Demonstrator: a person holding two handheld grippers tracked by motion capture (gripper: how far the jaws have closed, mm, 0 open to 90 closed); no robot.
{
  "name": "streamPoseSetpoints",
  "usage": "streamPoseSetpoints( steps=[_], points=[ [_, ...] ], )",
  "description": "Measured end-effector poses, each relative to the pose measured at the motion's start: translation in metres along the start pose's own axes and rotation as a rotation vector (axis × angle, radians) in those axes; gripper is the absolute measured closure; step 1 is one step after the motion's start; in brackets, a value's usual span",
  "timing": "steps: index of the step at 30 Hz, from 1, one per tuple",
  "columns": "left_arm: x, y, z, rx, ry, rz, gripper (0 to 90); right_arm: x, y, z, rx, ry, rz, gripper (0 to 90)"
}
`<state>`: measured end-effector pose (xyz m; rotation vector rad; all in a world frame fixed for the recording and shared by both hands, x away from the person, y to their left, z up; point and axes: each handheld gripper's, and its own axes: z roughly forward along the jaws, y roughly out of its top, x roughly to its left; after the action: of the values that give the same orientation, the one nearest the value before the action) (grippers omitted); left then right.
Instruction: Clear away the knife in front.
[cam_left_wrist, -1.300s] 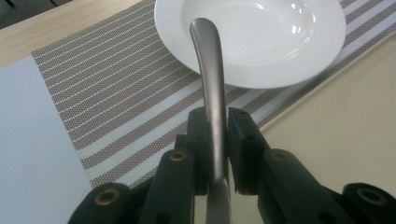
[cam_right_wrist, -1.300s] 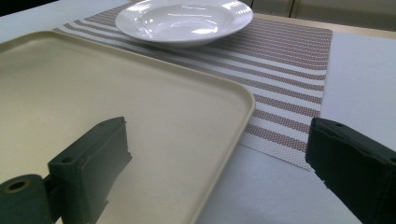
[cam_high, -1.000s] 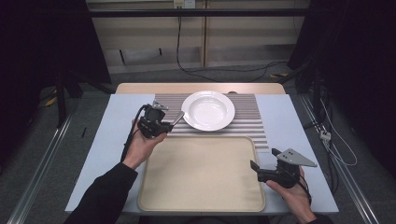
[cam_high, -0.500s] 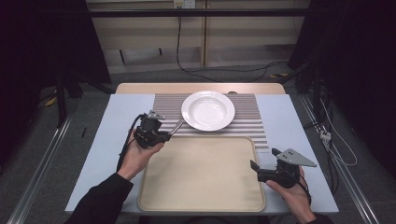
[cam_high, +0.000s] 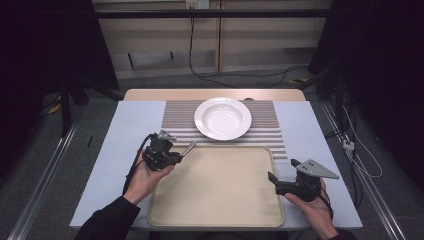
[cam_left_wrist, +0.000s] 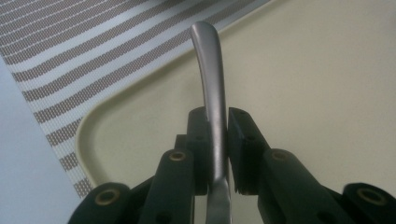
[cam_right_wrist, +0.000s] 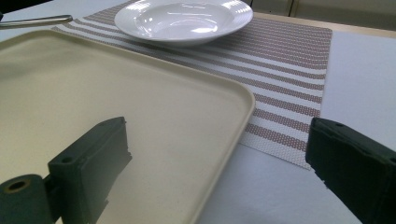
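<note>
A piece of metal cutlery (cam_left_wrist: 208, 60) is clamped between the pads of my left gripper (cam_left_wrist: 217, 122); its curved handle end sticks out past the jaws and its other end is hidden. In the high view my left gripper (cam_high: 176, 156) hovers at the far left corner of the beige tray (cam_high: 220, 200), the cutlery handle (cam_high: 189, 147) pointing right over the tray's rim. My right gripper (cam_high: 274, 180) rests at the tray's right edge, jaws wide apart with nothing between them. From the right gripper (cam_right_wrist: 219, 137) I look across the tray (cam_right_wrist: 140, 93) to the cutlery (cam_right_wrist: 37, 20).
A white deep plate (cam_high: 222, 118) sits on a striped placemat (cam_high: 177, 122) beyond the tray. The plate (cam_right_wrist: 182, 18) and the mat (cam_right_wrist: 289, 56) also show in the right gripper view. Light blue table surface (cam_high: 125, 130) lies on both sides.
My left gripper has come toward the person and lower, carrying the cutlery from beside the plate to the tray's far left corner. The right gripper has stayed put.
</note>
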<state>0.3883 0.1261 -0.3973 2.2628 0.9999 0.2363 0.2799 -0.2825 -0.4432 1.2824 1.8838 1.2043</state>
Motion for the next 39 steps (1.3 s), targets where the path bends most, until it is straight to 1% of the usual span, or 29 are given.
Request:
streamPoseSetpoints(
  steps=[5,10,12,15,16,17,19,21,22,24,26,27,28,29,30,31,33,35,37,39],
  points=[
    [-0.004,-0.005,0.006,0.009,-0.007,-0.006,79.7,0.0,0.0,0.0,0.001,0.003,-0.002,6.0],
    [-0.007,-0.004,0.018,0.034,-0.009,0.006,79.7,0.0,0.0,0.001,0.003,0.001,-0.004,6.0],
    [-0.008,-0.004,0.021,0.039,-0.019,-0.005,79.7,0.0,0.0,0.001,0.004,0.001,-0.002,6.0],
    [-0.011,-0.005,0.024,0.037,-0.013,-0.006,79.6,0.0,0.0,0.0,0.004,0.0,-0.001,6.0],
    [-0.013,-0.005,0.025,0.038,0.0,-0.007,79.6,0.0,0.0,0.0,0.004,0.0,-0.001,6.0],
    [-0.013,-0.005,0.026,0.041,-0.012,-0.005,79.7,0.0,0.0,0.0,0.004,0.0,-0.001,6.1],
    [-0.013,-0.006,0.028,0.046,-0.022,-0.005,79.7,0.0,0.0,0.0,0.005,0.0,-0.001,6.1],
    [-0.014,-0.006,0.03,0.045,-0.024,-0.013,79.6,0.0,0.0,0.0,0.004,-0.001,-0.005,6.1],
    [-0.014,-0.006,0.031,0.051,-0.021,-0.006,79.6,0.0,0.0,0.0,0.005,0.0,-0.002,6.0],
    [-0.014,-0.007,0.034,0.052,-0.027,-0.016,79.6,0.0,0.0,0.0,0.005,0.001,-0.001,6.0],
    [-0.015,-0.007,0.035,0.057,-0.019,-0.013,79.6,0.0,0.0,0.0,0.007,0.002,-0.003,6.1],
    [-0.015,-0.007,0.036,0.06,-0.022,-0.017,79.6,0.0,0.0,0.0,0.006,0.003,-0.005,6.1],
    [-0.015,-0.007,0.037,0.063,-0.027,-0.02,79.6,0.0,0.0,0.0,0.005,0.003,-0.004,6.1],
    [-0.015,-0.008,0.038,0.063,-0.033,-0.031,79.6,0.0,0.0,0.0,0.006,0.003,-0.004,6.1],
    [-0.014,-0.008,0.038,0.065,-0.047,-0.042,79.6,0.0,0.0,0.0,0.006,0.004,-0.004,6.1],
    [-0.015,-0.008,0.039,0.068,-0.043,-0.044,79.6,0.0,0.0,0.0,0.006,0.004,-0.004,6.1],
    [-0.016,-0.009,0.042,0.078,-0.021,-0.029,79.6,0.0,0.0,0.0,0.005,0.004,-0.003,6.1],
    [-0.017,-0.01,0.042,0.087,-0.014,-0.021,79.5,0.0,0.0,0.0,0.006,0.005,-0.003,6.1],
    [-0.017,-0.01,0.042,0.09,-0.018,-0.028,79.5,0.0,0.0,0.0,0.005,0.004,-0.004,6.1],
    [-0.018,-0.01,0.042,0.087,-0.011,-0.028,79.5,0.0,0.0,0.0,0.007,0.004,-0.003,6.1]
  ],
)
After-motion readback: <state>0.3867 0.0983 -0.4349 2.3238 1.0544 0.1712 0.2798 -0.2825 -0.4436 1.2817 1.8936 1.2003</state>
